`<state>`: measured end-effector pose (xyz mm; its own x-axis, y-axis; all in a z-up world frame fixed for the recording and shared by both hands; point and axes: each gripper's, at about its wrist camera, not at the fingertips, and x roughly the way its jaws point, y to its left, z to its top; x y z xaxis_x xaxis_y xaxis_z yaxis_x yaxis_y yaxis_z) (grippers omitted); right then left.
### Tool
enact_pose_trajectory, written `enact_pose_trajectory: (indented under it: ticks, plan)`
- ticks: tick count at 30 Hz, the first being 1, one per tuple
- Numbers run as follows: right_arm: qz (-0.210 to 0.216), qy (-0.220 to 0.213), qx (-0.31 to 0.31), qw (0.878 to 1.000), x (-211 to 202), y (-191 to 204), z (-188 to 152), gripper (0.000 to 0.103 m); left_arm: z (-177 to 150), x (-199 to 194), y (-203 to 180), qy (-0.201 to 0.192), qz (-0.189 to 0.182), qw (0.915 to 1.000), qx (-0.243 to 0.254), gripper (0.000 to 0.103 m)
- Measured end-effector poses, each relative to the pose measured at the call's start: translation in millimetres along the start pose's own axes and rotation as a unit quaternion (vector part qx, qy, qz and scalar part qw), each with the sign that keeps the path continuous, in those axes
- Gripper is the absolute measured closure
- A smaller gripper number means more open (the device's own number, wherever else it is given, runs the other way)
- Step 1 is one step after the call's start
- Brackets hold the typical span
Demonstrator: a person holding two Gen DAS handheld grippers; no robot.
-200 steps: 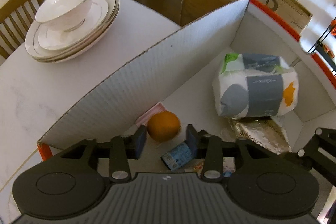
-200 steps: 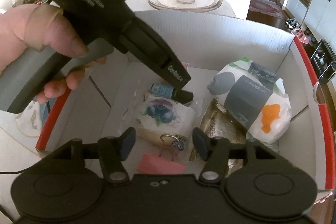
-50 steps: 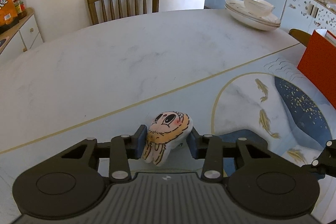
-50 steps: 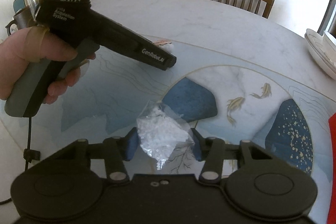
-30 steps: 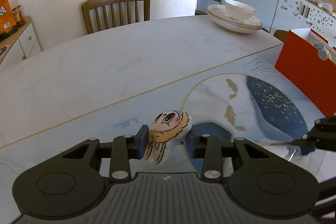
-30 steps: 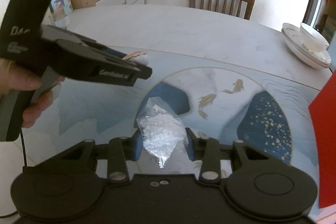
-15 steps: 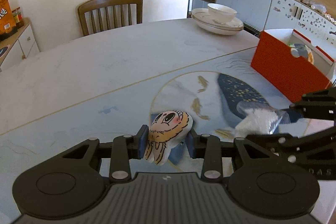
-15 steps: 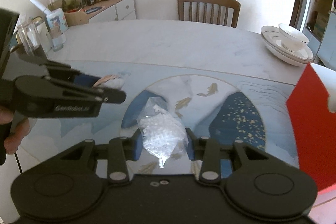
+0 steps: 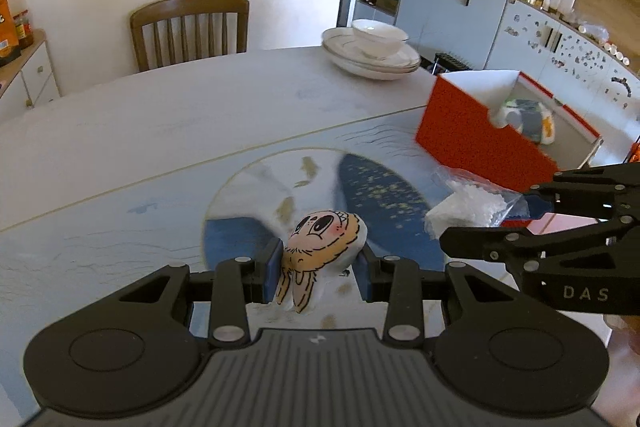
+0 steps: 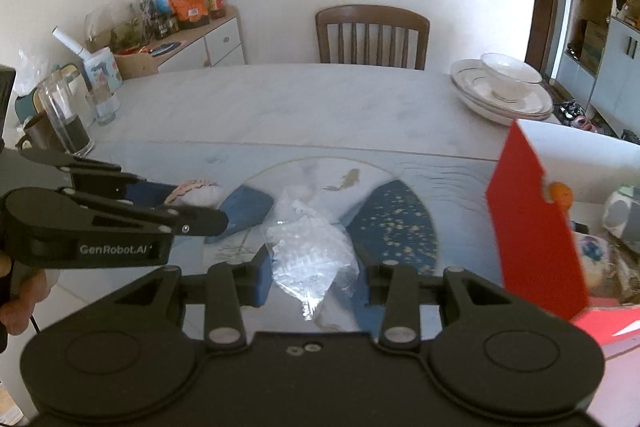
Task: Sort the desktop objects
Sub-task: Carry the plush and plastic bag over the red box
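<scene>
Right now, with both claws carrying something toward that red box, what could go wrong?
The clear bag of white bits looks slippery and sags between the right claw; it might slide out before reaching the red box. The two claws travel close together, so the left claw, holding the cartoon plush, could bump the other. The box already holds several items, so a careless drop may land on them.

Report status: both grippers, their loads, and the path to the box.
Left gripper shut on plush toy. Right gripper shut on clear bag. Red box ahead to the right, nothing between.
</scene>
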<state>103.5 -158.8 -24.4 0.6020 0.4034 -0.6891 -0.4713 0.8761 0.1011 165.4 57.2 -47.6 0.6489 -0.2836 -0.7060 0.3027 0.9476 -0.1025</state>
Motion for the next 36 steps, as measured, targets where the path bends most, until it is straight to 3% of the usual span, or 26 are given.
enact_pose_trajectory:
  ticks: [16, 36]
  plan:
    - [-0.006, -0.019, 0.033, 0.999, -48.5, -87.5, -3.5, 0.064, 31.7, 11.7, -79.6, -0.012, -0.028, 0.9995, 0.0, 0.068]
    - [-0.043, -0.042, 0.066, 0.996, -85.9, -207.9, -14.2, 0.064, 84.8, 49.7, -190.6, -0.028, -0.066, 0.9962, 0.049, 0.067]
